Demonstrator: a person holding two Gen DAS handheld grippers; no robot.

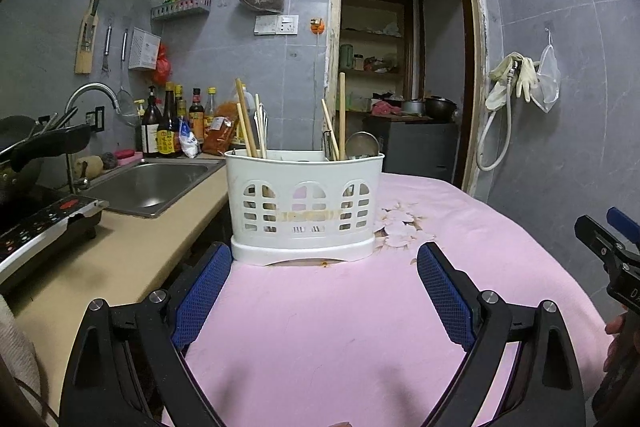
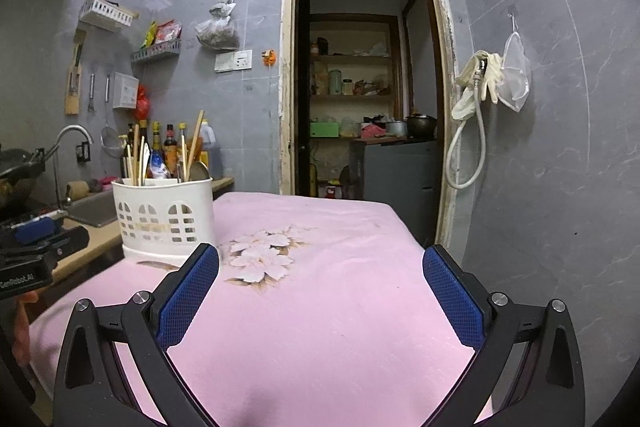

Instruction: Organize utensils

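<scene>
Pink cloth with flower print spread over worktop point(image 1: 320, 327). White plastic utensil caddy point(image 1: 304, 205) stood at worktop's far-left edge, beside steel sink point(image 1: 148, 187). Wooden chopsticks point(image 1: 245, 119) and metal spoon point(image 1: 362, 145) stood upright inside caddy. Left hand-held gripper point(image 1: 324, 263) held just short of caddy, fingers spread apart, nothing gripped. Right hand-held gripper point(image 2: 320, 267) held over bare cloth, fingers likewise apart, nothing gripped.

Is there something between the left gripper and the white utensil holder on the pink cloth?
Nothing visible. The left gripper is open and faces the white utensil holder directly, with only bare pink cloth between them. The right gripper, also open, is off to the side.
</scene>
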